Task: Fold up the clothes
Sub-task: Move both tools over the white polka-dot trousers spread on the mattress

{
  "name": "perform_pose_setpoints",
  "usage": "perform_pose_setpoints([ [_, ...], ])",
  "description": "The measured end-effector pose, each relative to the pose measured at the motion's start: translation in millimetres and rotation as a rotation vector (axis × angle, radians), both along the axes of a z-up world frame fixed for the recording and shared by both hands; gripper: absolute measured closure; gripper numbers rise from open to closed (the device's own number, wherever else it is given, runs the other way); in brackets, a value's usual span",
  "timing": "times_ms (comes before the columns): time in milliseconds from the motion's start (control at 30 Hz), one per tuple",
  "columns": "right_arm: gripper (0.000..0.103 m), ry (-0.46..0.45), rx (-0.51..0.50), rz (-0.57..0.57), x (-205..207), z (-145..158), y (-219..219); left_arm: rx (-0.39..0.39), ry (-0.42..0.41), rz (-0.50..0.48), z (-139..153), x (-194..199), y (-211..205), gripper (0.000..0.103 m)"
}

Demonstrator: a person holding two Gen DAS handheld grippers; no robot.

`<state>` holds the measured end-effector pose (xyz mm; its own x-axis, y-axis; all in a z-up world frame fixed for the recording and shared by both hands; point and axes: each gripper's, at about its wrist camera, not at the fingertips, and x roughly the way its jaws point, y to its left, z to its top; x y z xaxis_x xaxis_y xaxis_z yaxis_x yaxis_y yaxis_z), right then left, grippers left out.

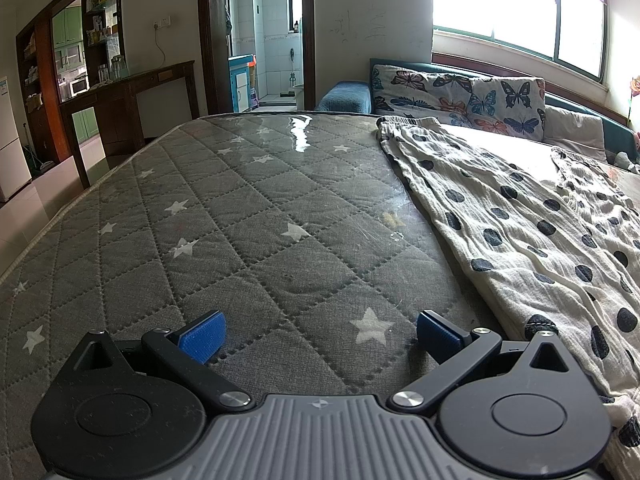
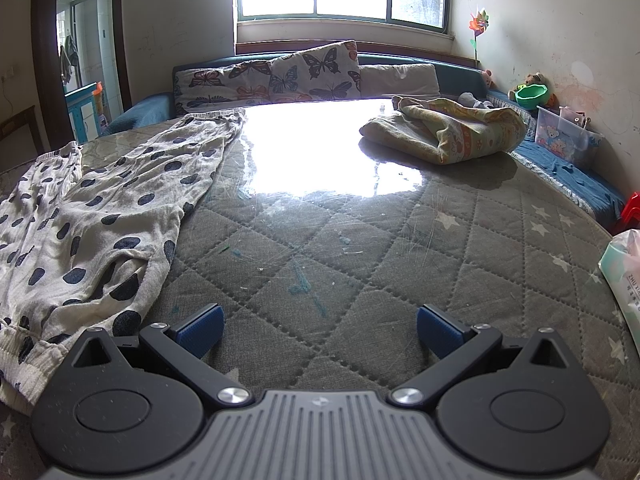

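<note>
White trousers with dark polka dots (image 1: 520, 216) lie spread flat on the grey quilted star-pattern mattress (image 1: 240, 208). In the left wrist view they are to the right of my left gripper (image 1: 320, 334), which is open and empty just above the mattress, its right finger close to the trouser hem. In the right wrist view the trousers (image 2: 100, 216) lie to the left of my right gripper (image 2: 320, 330), which is open and empty over the bare mattress (image 2: 360, 248).
A bundled yellow-green blanket (image 2: 448, 128) lies at the far right of the mattress. Butterfly-print cushions (image 2: 280, 76) line a blue sofa behind. A tissue pack (image 2: 624, 276) sits at the right edge. A wooden counter (image 1: 132, 92) and doorway stand left, beyond the mattress edge.
</note>
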<state>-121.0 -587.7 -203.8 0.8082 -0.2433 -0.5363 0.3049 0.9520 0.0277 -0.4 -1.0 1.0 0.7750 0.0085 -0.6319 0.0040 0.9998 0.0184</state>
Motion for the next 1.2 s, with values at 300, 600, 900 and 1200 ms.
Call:
perform_pose_setpoints([
  [300, 0.0, -0.02, 0.053, 0.12, -7.1, 20.3, 23.3, -0.012, 0.027, -0.073, 18.2, -7.1, -18.8, 0.0],
  [600, 0.0, 0.043, -0.013, 0.284, 13.8, 20.0, 70.4, 0.065, -0.011, -0.315, 33.7, -32.7, -91.9, 0.0],
  [900, 0.0, 0.125, -0.056, 0.311, 10.5, 12.4, 77.9, 0.186, 0.056, -0.4, 12.7, -35.3, -107.0, 0.0],
  [1200, 0.001, 0.176, -0.014, 0.377, 6.0, 16.7, 71.3, 0.282, 0.079, -0.497, 19.6, -39.3, -102.4, 0.0],
])
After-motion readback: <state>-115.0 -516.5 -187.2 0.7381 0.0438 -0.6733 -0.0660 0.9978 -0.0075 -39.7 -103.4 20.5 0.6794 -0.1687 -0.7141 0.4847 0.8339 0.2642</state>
